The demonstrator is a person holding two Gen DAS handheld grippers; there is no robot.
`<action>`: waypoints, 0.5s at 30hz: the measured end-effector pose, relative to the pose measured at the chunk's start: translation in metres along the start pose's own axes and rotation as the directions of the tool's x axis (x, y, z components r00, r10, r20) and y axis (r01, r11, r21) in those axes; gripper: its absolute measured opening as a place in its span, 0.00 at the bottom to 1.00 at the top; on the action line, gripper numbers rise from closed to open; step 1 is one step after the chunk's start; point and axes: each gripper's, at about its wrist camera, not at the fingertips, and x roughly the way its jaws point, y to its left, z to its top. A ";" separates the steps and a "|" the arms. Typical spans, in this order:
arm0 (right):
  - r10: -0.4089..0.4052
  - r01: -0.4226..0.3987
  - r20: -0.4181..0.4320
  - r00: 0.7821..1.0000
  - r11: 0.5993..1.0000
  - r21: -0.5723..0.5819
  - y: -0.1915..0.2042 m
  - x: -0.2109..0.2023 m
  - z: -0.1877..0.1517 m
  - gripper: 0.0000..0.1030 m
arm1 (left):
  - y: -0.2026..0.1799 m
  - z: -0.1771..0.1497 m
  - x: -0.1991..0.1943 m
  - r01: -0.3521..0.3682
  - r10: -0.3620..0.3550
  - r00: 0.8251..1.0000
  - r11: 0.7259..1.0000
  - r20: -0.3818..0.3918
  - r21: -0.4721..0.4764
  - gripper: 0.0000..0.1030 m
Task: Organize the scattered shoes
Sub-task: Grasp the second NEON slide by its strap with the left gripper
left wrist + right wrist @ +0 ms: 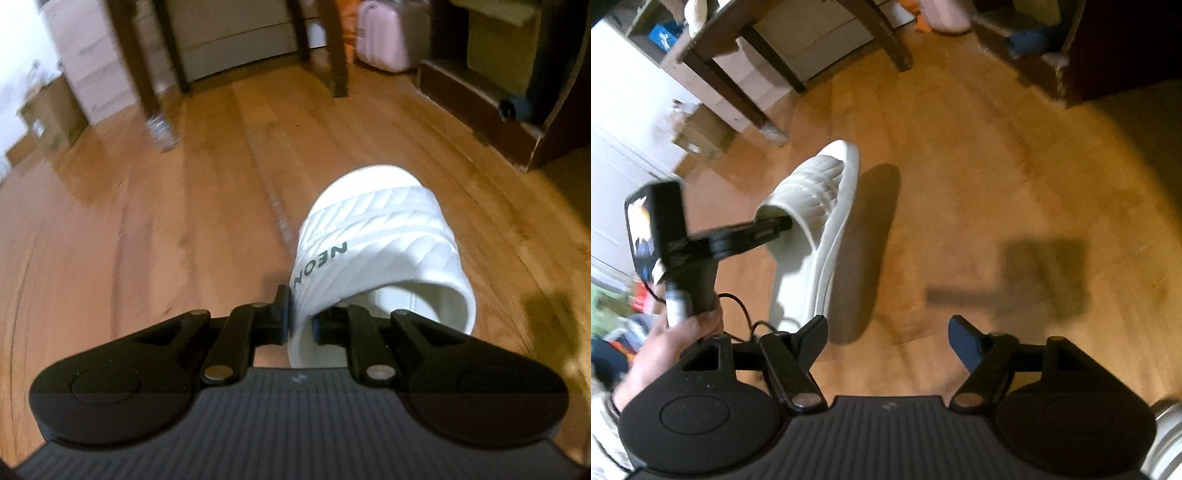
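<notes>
My left gripper [300,320] is shut on the strap of a white slide sandal [376,243] marked NEON and holds it above the wooden floor [147,229]. The right wrist view shows the same sandal [820,236] hanging tilted, sole edge toward the floor, with the left gripper [783,223] clamped on its strap and a hand on the handle. My right gripper [888,341] is open and empty, below and right of the sandal, over bare floor.
Dark chair or table legs [340,48] stand ahead. A pink suitcase [384,33] sits at the back. Dark wooden furniture [491,96] lines the right. A plastic bottle [162,129] and cardboard boxes [48,118] lie at the left.
</notes>
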 end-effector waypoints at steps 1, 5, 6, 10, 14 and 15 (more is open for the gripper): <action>0.027 -0.027 -0.010 1.000 1.000 0.007 0.005 0.000 -0.002 0.71 | 0.011 -0.005 -0.007 0.003 -0.003 1.000 1.000 -0.011 -0.009 0.11; 0.161 -0.163 -0.084 0.983 0.987 -0.008 0.056 0.008 -0.028 0.75 | 0.076 -0.054 -0.057 0.007 -0.010 0.998 0.999 -0.063 -0.049 0.11; 0.170 -0.175 -0.105 0.980 0.984 -0.035 0.072 0.012 -0.038 0.81 | 0.087 -0.067 -0.068 0.000 -0.005 0.997 0.998 -0.073 -0.057 0.12; 0.176 -0.207 -0.195 0.965 0.966 -0.155 0.135 0.031 -0.083 0.83 | 0.155 -0.151 -0.106 -0.013 -0.022 0.987 0.975 -0.157 -0.223 0.15; 0.145 -0.218 -0.274 0.951 0.942 -0.257 0.188 0.053 -0.128 0.83 | 0.184 -0.215 -0.111 0.004 -0.071 0.977 0.948 -0.202 -0.318 0.15; 0.138 -0.223 -0.296 0.945 0.935 -0.275 0.199 0.060 -0.139 0.83 | 0.185 -0.231 -0.111 -0.001 -0.069 0.976 0.948 -0.206 -0.319 0.15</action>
